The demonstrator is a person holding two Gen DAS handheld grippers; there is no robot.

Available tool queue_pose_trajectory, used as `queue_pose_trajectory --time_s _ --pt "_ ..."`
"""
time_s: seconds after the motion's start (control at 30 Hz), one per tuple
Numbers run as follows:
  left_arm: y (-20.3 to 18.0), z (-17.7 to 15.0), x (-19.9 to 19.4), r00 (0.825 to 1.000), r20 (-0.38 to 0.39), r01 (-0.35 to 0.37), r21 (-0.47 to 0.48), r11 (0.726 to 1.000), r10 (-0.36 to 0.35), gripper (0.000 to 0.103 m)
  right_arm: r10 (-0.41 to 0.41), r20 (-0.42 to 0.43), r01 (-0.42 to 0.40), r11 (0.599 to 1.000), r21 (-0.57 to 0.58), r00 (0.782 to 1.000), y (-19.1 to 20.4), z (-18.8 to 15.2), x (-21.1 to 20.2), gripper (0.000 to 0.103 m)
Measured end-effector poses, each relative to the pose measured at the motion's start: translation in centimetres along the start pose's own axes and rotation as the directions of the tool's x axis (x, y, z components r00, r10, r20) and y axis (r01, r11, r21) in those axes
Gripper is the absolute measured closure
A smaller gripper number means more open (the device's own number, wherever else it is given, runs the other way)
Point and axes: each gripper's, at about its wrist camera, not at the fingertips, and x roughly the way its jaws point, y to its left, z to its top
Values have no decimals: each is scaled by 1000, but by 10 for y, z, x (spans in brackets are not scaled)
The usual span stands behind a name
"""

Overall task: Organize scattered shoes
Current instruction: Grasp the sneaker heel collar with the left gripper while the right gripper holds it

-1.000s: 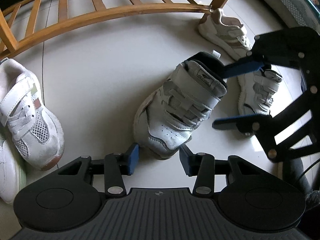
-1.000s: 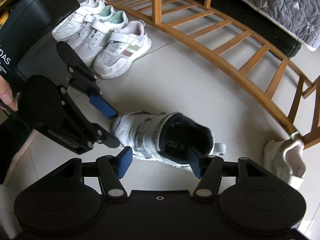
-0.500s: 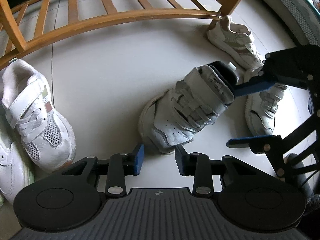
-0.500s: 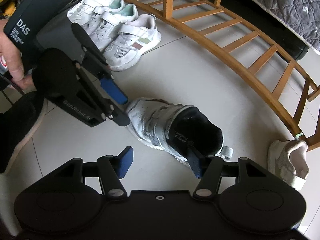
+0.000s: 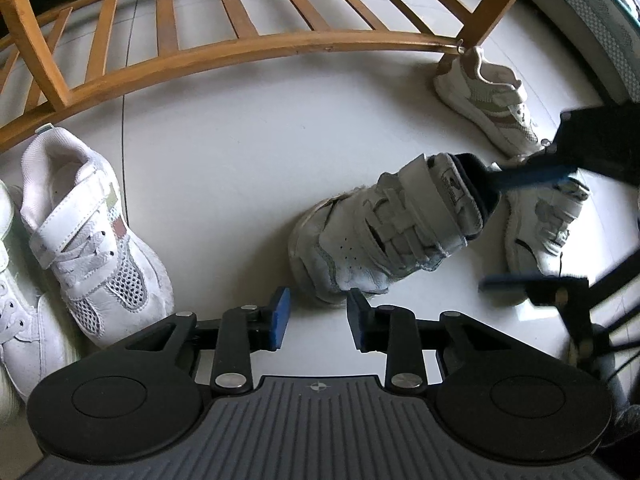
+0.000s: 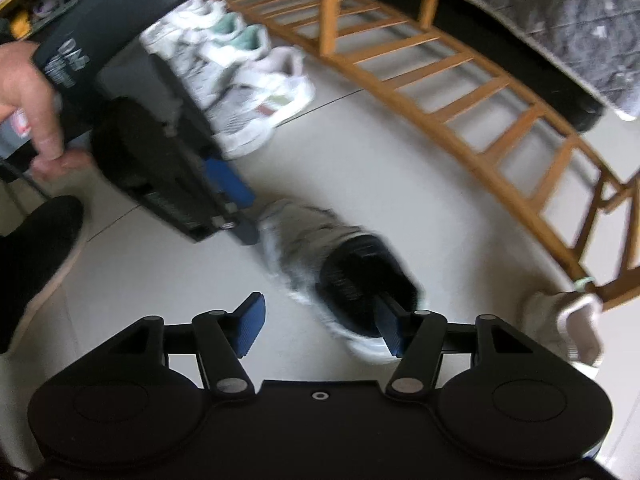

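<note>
Your right gripper (image 6: pixel 320 326) is opening with one finger inside the grey strapped sneaker (image 5: pixel 384 228) mid-floor, while your left gripper (image 5: pixel 316 316) hangs spread and empty just near its toe.

Left gripper (image 5: pixel 316 316) narrower (toe outside), right gripper (image 6: pixel 320 330) wider.

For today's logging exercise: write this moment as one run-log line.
phase: handling grey strap shoe | right gripper: opening, one finger inside collar | left gripper: open, empty, near toe | row: not reached
</note>
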Motion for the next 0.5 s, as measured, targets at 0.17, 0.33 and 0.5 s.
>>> queue_pose_trajectory --time_s 0.17,0.33,0.5 --pt "-2 2 1 1000 0 3 -2 1000 -3 71 -23 -33 23 1000 0 999 -17 -3 9 23" --pt "-3 6 -1 1000 14 1 -7 1000 -1 71 -14 -50 13 1000 -19 999 -19 -6 22 24" --pt "0 10 -2 1000 27 2 -15 1000 -2 71 -15 -55 13 999 -46 998 -14 -8 29 24"
